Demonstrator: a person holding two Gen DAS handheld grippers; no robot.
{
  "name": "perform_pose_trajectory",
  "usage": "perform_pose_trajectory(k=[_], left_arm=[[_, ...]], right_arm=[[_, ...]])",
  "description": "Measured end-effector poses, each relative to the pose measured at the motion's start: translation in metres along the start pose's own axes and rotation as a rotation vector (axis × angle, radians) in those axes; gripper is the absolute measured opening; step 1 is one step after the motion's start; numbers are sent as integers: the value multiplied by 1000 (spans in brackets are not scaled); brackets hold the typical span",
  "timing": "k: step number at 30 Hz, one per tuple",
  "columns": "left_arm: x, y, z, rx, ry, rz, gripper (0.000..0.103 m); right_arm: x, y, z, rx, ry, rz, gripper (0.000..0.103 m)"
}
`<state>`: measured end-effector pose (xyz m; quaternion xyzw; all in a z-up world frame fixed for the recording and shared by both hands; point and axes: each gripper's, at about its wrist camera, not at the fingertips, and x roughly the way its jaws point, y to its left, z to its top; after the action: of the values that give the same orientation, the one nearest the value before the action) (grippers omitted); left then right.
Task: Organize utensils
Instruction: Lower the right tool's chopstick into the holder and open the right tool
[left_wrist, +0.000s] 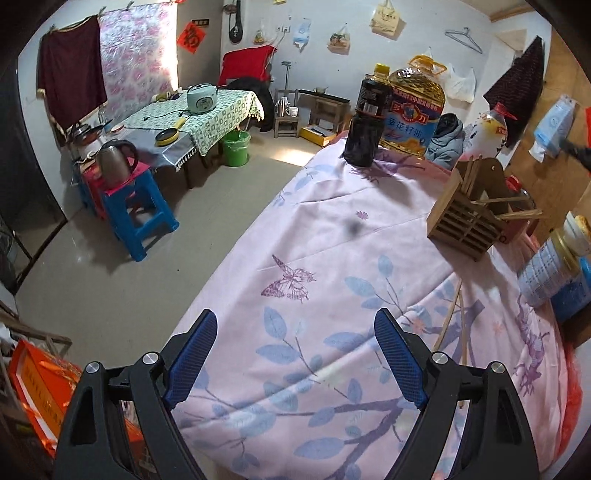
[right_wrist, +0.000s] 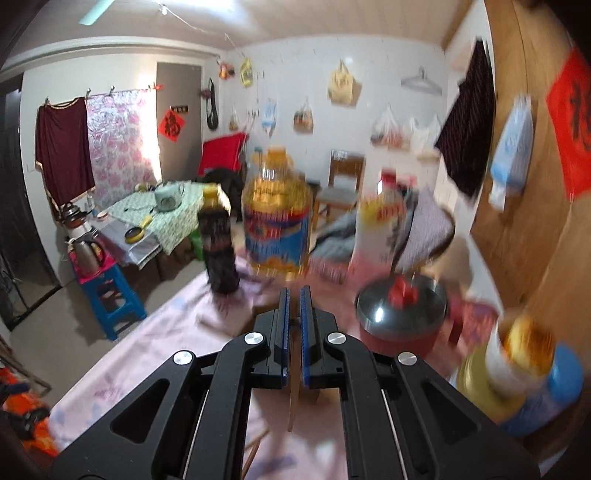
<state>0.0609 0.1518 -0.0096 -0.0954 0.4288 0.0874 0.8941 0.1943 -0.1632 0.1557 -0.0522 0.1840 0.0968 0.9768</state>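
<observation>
Meanwhile, the left gripper (left_wrist: 295, 354) is hanging over the pink floral tablecloth (left_wrist: 332, 258) with its 2 blue-padded fingers (left_wrist: 195, 354) spread wide and nothing lying between them. Beyond and to the right of its right finger, loose wooden chopsticks (left_wrist: 452, 325) are lying on the cloth, just beside that finger's outer edge. Farther ahead and to the right, the slatted wooden chopstick holder (left_wrist: 465, 218) is standing on the cloth with several chopsticks sticking out of it at angles. Straight ahead, well apart from the fingertips, a dark soy sauce bottle (left_wrist: 365, 122) is standing next to a large cooking oil jug (left_wrist: 413, 107), and a blue-and-white canister (left_wrist: 550, 269) is sitting off to the far right.

The right gripper (right_wrist: 294, 295) is pinching shut on a thin wooden chopstick (right_wrist: 293, 402), which is hanging down below the closed pads toward the cloth; the view is motion-blurred, so whether it is 1 stick or a pair I cannot tell. Ahead of these fingertips the soy sauce bottle (right_wrist: 218, 243) and the oil jug (right_wrist: 277, 218) are showing, and to the right of the fingers a red pot with a steel lid (right_wrist: 400, 306) is sitting on the table.
</observation>
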Motion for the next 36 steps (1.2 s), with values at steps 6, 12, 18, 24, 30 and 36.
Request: perform_pose_trajectory(k=[6, 12, 18, 24, 30, 36], left_arm=[[-11, 4, -9, -7, -4, 36, 85], [-14, 15, -13, -25, 13, 55, 86], [2, -5, 8, 35, 10, -15, 87], [21, -64, 22, 187, 9, -135, 87], [40, -112, 9, 320, 52, -206, 87], [54, -145, 0, 421, 78, -251, 88]], right_arm=[[27, 1, 32, -2, -112, -59, 6], [29, -15, 9, 142, -63, -60, 12], [-46, -12, -10, 99, -148, -93, 35], [-87, -9, -82, 142, -29, -135, 48], [-110, -2, -150, 234, 95, -155, 55], [-127, 7, -199, 292, 183, -203, 58]])
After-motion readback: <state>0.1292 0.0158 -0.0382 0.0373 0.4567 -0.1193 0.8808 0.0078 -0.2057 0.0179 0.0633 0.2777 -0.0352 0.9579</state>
